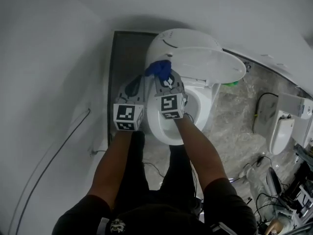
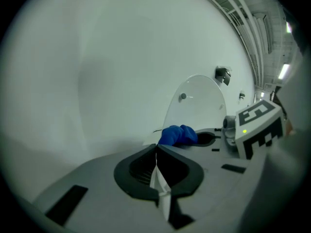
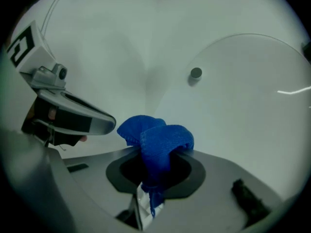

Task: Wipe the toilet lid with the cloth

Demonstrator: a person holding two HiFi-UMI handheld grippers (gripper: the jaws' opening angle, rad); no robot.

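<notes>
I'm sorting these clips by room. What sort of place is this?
Probably a bathroom, perhaps a test setup: a white toilet with its lid raised stands against a plain wall, a second toilet-like fixture sits on the floor to the right, and loose cables lie beside it.

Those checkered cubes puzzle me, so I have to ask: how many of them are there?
2. The left cube sits on the left gripper. The right cube sits on the right gripper, which grips the blue cloth. No others show, and none seems hidden.
</notes>
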